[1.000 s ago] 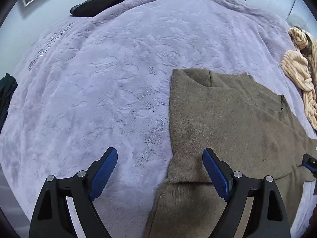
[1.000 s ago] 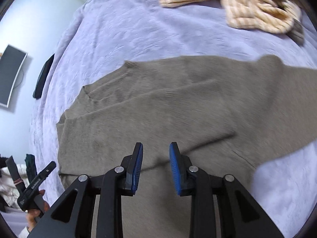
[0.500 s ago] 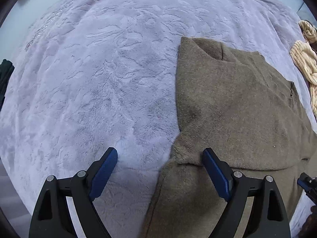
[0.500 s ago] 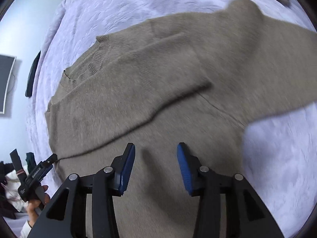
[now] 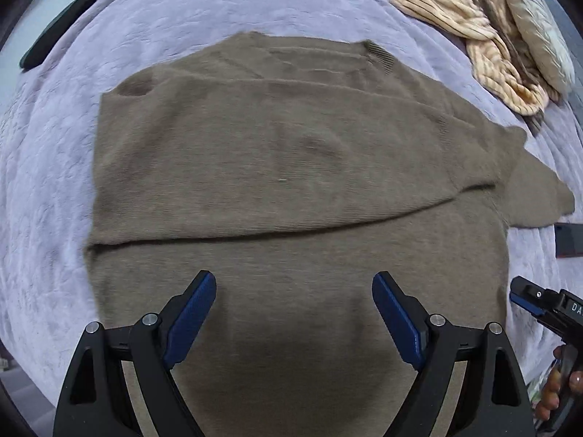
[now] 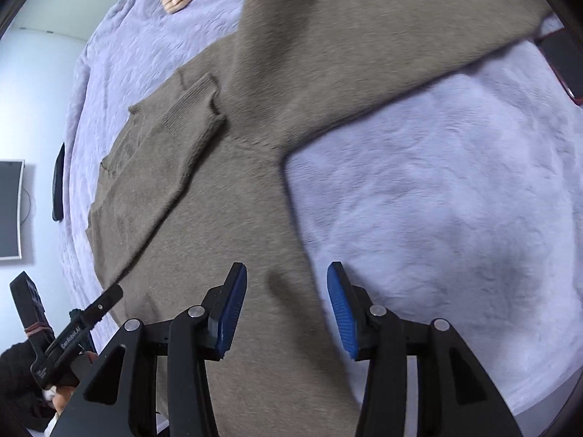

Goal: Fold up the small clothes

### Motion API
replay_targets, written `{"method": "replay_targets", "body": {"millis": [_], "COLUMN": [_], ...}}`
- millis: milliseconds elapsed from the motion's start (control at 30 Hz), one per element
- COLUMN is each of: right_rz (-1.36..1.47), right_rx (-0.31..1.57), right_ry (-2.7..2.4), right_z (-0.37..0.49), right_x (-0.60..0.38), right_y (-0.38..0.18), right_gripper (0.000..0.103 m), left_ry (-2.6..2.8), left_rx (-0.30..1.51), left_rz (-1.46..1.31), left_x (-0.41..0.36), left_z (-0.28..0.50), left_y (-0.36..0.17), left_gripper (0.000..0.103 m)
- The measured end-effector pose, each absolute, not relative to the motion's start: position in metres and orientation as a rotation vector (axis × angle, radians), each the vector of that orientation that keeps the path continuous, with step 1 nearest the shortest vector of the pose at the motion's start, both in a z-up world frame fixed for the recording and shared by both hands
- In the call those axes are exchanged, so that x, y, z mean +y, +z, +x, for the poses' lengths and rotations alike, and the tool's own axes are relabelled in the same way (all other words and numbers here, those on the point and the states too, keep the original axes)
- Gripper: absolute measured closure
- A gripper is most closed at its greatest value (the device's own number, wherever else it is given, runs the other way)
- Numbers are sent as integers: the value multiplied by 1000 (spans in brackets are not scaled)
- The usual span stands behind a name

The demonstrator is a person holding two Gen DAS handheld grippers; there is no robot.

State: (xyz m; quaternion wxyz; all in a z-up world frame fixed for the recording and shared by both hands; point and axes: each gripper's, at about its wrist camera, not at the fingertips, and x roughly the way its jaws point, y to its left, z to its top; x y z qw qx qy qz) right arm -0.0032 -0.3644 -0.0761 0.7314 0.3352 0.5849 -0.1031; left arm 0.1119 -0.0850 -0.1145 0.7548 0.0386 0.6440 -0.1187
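A brown sweater (image 5: 291, 167) lies flat on the lilac blanket (image 5: 47, 167), one sleeve (image 6: 175, 153) folded across the chest, the other sleeve (image 6: 382, 36) stretched out to the side. The left gripper (image 5: 294, 313) hangs over the lower body of the sweater, fingers spread wide with nothing between them. The right gripper (image 6: 287, 306) sits over the sweater's side edge, its fingers apart too and holding nothing. A striped cream garment (image 5: 473, 36) is heaped beyond the sweater, well apart from it

bare blanket (image 6: 437, 200) right of sweater (image 6: 226, 218)
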Motion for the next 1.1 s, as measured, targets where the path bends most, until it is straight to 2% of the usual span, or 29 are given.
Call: {"method": "replay_targets", "body": {"millis": [233,533,967,1000,1033,1100], "right_rz": [831,1030,1173,1190,1198,1181], "right_rx": [1185,940,762,746,728,702], "right_ry": [-314,-461,-435,-423,-408,-375], "right_z": [-24,-35,-2,-2,0,4], "right_x": [-436,-549,-609,-610,-610,-610], "right_y": [-68,-70,-87,-85,-80,-67], "right_gripper": [53,53,54,70,95,96], "left_ry": [-377,-444,-385,-375,-370,-378], "left_rx": [1399,1327,1226,1211,1202,1205], "left_rz": [151,201,202,204,207,214], "left_x": [-175,-266,-306,-306,-306,-308], "left_z": [108,134,165,165,166,166], "left_y": [-117,-127,-131,-130,-129,-130], "left_gripper": [15,15,15,15,15,15]}}
